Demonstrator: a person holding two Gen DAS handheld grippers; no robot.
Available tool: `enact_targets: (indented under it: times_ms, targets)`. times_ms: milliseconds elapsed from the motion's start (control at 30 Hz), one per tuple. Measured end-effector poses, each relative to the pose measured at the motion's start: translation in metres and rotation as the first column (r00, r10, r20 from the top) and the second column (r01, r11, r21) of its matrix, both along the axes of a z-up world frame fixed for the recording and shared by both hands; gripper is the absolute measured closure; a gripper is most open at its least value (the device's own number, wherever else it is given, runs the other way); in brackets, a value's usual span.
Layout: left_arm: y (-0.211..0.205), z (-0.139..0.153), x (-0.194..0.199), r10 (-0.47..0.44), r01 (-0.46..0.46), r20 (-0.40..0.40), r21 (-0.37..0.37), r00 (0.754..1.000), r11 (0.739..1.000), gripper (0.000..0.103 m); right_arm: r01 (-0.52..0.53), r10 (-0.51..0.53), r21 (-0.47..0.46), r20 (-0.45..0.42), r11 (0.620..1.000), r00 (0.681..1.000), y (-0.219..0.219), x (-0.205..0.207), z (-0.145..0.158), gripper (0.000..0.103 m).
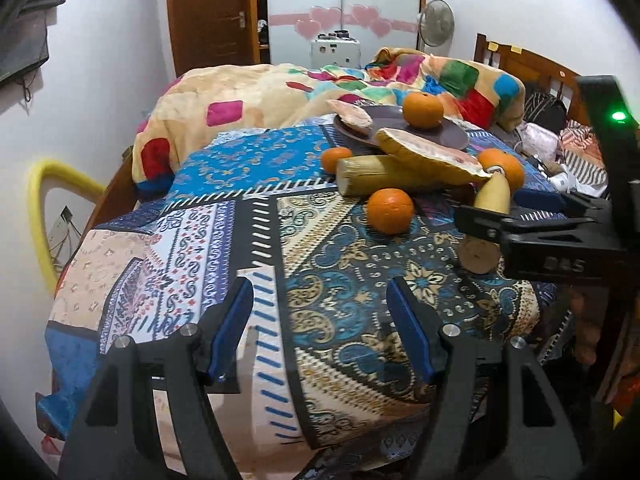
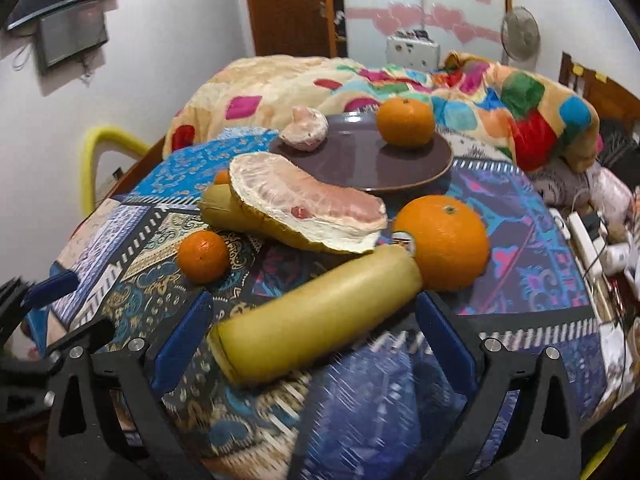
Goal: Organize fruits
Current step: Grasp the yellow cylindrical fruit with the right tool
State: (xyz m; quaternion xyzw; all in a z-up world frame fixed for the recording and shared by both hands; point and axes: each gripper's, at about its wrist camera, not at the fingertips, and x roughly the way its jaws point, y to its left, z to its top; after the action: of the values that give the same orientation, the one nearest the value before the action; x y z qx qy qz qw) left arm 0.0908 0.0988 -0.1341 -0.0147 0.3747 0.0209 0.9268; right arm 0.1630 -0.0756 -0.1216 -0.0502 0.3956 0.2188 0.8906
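Two grippers worked over the patterned bedspread (image 1: pixel 192 216), and the step in hand looked like picking up a cane piece for the plate. Furthest left, the left gripper (image 1: pixel 320 312) hung over bare cloth with its jaws wide apart and nothing between them. Moving right in the right wrist view, a small orange (image 2: pixel 203 256) sat on the cloth, round and dimpled. Beyond it a second cane piece (image 2: pixel 218 210) lay partly under the pomelo wedge (image 2: pixel 308 210), whose rind was thick and spongy and whose flesh was pale pink and fibrous. The near cane piece (image 2: pixel 316 314), a smooth yellow-green cylinder, lay between the right gripper's (image 2: pixel 314 326) spread blue pads (image 2: pixel 182 336), which did not seem to touch it. Behind stood the brown plate (image 2: pixel 360 164), glossy and shallow, carrying a pomelo segment (image 2: pixel 304 133) on its left rim and an orange (image 2: pixel 406 122) to the right. The large orange (image 2: pixel 442 242) rested against the cane's far end. The next move likely called for closing squarely on the hard, slippery cane so it would not roll, then lifting it clear of that orange
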Motion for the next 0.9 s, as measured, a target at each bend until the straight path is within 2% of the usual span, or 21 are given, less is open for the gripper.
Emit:
enact_targets:
  times_ms: [100,267,433,667,833,900]
  targets:
    - [0.007,-0.001,-0.003,0.008,-0.008,0.007,-0.016,1.0,1.0,0.034,0.038,-0.038,-0.049,0.003,0.998,0.999,0.009,0.002,-0.006,0.0]
    - [0.01,-0.003,-0.005,0.009,-0.009,0.012,-0.021,1.0,1.0,0.034,0.002,-0.003,-0.078,-0.011,0.997,1.0,0.011,-0.002,-0.008,0.003]
    - [0.009,-0.002,-0.002,0.008,-0.008,0.018,-0.021,1.0,1.0,0.034,-0.085,0.083,-0.035,-0.074,0.996,0.994,-0.003,-0.009,-0.003,0.023]
    - [0.0,0.003,0.003,-0.007,0.007,0.028,-0.013,1.0,1.0,0.034,-0.176,0.171,-0.067,-0.075,0.982,0.982,-0.023,-0.027,0.003,0.047]
    - [-0.008,0.006,0.005,-0.022,0.022,0.03,0.003,0.999,1.0,0.034,-0.189,0.183,-0.106,-0.066,0.976,0.981,-0.042,-0.031,0.009,0.066]
    - [-0.011,0.006,0.007,-0.031,0.031,0.03,0.007,0.999,0.999,0.034,-0.167,0.161,-0.132,-0.055,0.977,0.985,-0.053,-0.03,0.011,0.069]
